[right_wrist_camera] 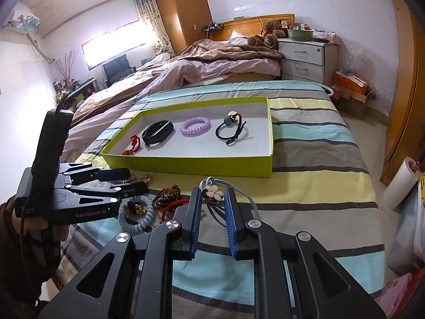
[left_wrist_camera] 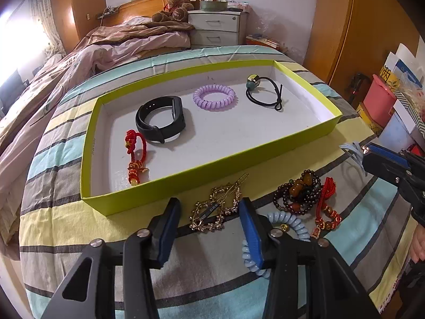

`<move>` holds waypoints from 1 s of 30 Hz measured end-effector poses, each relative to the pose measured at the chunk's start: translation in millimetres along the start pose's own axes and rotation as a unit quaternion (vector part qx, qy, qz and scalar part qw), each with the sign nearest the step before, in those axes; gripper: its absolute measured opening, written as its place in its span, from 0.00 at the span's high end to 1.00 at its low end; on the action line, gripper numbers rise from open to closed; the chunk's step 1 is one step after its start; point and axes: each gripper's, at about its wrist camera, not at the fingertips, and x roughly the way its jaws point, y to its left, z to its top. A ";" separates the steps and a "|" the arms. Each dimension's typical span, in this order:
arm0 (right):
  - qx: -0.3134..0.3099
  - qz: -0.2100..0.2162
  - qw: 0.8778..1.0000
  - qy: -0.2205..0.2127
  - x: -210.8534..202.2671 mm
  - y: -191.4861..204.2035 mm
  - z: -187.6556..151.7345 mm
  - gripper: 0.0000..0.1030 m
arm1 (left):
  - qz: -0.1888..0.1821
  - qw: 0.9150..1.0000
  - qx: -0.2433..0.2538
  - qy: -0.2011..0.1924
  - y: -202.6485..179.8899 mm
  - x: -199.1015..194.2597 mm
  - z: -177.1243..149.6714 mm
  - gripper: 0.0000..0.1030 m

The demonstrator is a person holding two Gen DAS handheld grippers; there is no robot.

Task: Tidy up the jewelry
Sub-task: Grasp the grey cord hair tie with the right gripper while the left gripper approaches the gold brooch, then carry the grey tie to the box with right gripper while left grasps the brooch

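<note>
two hand-held grippers work over a striped bedspread, each nearest its own camera. the right gripper is narrowed on a pale blue hair tie with a flower ornament; the ornament sits between the blue pads, and its loops trail to the right on the cloth, so it is judged gripped and ready to carry. the left gripper stands fairly wide with nothing pressed between its pads, straddling a gold chain piece that lies on the bedspread, a position that suggests it as the next pick.

just right of that chain is the unsorted heap: a pale blue spiral hair tie, a cluster of dark bead bracelets and a red cord charm, touching or overlapping one another. they lie near the near wall of the box, presumably to keep each transfer short.

beyond the heap lies a shallow yellow-green box with a white floor, long side toward the grippers. it holds four pieces spaced apart in a row: a red knotted cord charm near the left end, a black wristband, a lilac spiral hair tie and a black elastic with a bead farthest right. the near right part of the floor is bare, which leaves room for the remaining pieces. farther off are a second bed and a bedside cabinet.
</note>
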 end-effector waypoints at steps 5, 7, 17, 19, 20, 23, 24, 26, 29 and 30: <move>-0.002 -0.002 1.000 0.001 0.9 1.9 0.3 0.82 | 0.000 1.000 -0.007 -0.003 1.6 -1.6 -0.8 0.63; -0.002 -0.003 1.000 0.001 1.0 1.9 0.5 0.82 | 0.001 1.000 -0.007 -0.004 2.2 -2.2 -1.0 0.63; -0.005 -0.008 1.000 -0.004 0.1 5.5 3.6 0.82 | -0.004 0.999 -0.027 -0.024 8.8 -20.2 -5.1 0.63; -0.005 -0.008 1.000 -0.007 -1.4 7.6 5.8 0.82 | -0.006 0.999 -0.028 -0.028 9.3 -25.1 -5.3 0.63; -0.006 -0.008 1.000 -0.009 -2.4 9.2 6.8 0.82 | -0.006 0.999 -0.030 -0.031 9.9 -28.5 -5.4 0.63; -0.008 -0.007 1.000 -0.013 -4.7 12.3 9.6 0.82 | -0.008 0.999 -0.031 -0.041 10.9 -39.0 -4.1 0.63; -0.009 -0.007 1.000 -0.014 -5.4 14.0 11.2 0.82 | -0.008 0.999 -0.031 -0.043 11.0 -41.6 -3.4 0.63; -0.011 -0.007 1.000 -0.018 -6.9 16.9 14.2 0.82 | -0.008 0.998 -0.032 -0.049 11.5 -47.5 -1.2 0.63; -0.015 -0.009 1.000 -0.022 -8.5 20.4 19.1 0.82 | -0.011 0.998 -0.033 -0.060 12.7 -56.0 3.5 0.63; -0.016 -0.011 1.000 -0.024 -8.6 21.1 21.7 0.82 | -0.011 0.997 -0.034 -0.062 13.5 -57.9 5.7 0.63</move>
